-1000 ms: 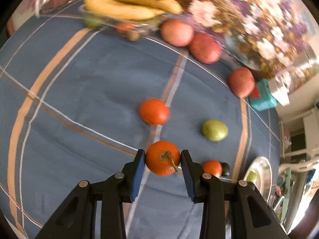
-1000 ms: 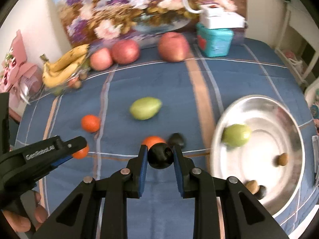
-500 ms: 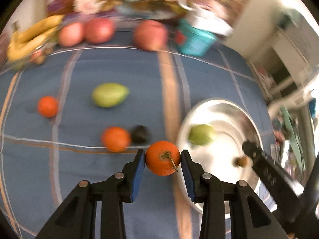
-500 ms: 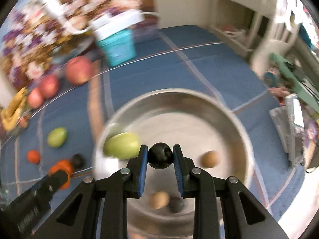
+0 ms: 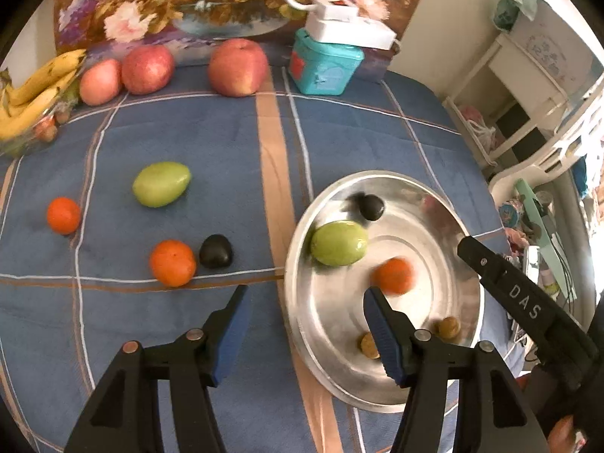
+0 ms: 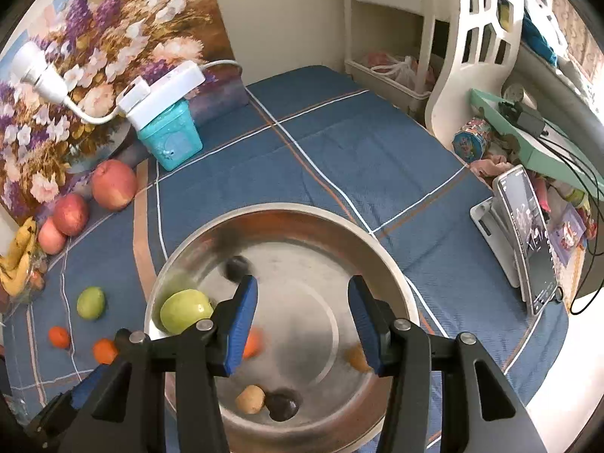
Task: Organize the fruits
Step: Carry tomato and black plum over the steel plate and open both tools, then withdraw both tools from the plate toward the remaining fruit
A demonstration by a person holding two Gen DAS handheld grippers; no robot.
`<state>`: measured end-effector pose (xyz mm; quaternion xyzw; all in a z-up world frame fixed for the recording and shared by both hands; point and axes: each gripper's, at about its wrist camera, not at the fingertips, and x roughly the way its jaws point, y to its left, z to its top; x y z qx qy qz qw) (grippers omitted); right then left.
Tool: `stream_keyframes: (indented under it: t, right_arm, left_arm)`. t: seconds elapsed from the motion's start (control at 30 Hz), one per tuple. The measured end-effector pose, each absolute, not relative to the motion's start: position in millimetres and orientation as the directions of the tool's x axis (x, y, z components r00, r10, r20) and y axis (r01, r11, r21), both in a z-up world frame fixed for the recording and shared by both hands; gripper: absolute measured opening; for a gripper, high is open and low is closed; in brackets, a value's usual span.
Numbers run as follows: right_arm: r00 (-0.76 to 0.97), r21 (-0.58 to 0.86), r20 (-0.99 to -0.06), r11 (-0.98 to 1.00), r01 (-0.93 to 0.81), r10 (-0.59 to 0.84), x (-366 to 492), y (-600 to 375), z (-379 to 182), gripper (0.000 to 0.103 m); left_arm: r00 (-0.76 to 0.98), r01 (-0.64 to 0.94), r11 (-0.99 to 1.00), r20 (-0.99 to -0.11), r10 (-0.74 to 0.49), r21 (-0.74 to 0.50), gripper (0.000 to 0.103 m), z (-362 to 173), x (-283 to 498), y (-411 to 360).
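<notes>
Hovering over the near rim of the steel bowl [image 5: 298, 324], left gripper [image 5: 305, 313] has its jaws wide apart, nothing between them; right gripper [image 6: 300, 315] also spread wide and empty above the bowl's middle; inside the bowl: a blurred orange [image 5: 392, 275] near centre, a green fruit [image 5: 338, 243] at the left side, a dark plum [image 5: 370, 207] at the far side, also blurred, two small brown fruits [image 5: 447, 328] at the near side, plus another dark fruit [image 6: 283, 404] seen from the right wrist view; on the blue plaid cloth [image 5: 188, 143] left of the bowl: second orange [image 5: 172, 263] touching a dark fruit [image 5: 216, 251], third orange [image 5: 63, 215] further left, green mango-like fruit [image 5: 161, 184] beyond them; far edge: three red apples [image 5: 238, 67], bananas [image 5: 34, 90] far left, teal box [image 5: 324, 64]; phone on stand [image 6: 528, 249] at right.
</notes>
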<state>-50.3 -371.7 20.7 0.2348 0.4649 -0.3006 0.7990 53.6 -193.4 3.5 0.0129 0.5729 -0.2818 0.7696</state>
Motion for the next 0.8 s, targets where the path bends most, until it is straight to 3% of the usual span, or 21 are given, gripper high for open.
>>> stream_keyframes:
  t: [0.23,0.33,0.6,0.8]
  right_arm:
    - [0.359,0.061,-0.905,0.764,0.642,-0.229,-38.1,-352.5,11.9,0.051]
    - [0.356,0.033,-0.906,0.802,0.597,-0.228,-30.1,-339.9,11.2,0.051]
    - [0.371,-0.04,-0.893,0.864,0.501,-0.256,-17.9,-306.6,18.2,0.051]
    - [0.413,0.002,-0.882,0.873,0.487,-0.228,-16.2,-300.2,26.1,0.051]
  left_arm:
    - [0.203,0.311,0.921,-0.93,-0.307,-0.236,0.074,-7.6,77.2,-159.9]
    - [0.224,0.239,0.947,-0.937,-0.268,-0.213,0.088,-11.7,88.2,-135.9]
    - [0.246,0.108,0.971,-0.94,-0.235,-0.214,0.091,-11.7,100.8,-76.9]
    - [0.241,0.076,0.969,-0.939,-0.247,-0.235,0.093,-11.0,101.4,-57.2]
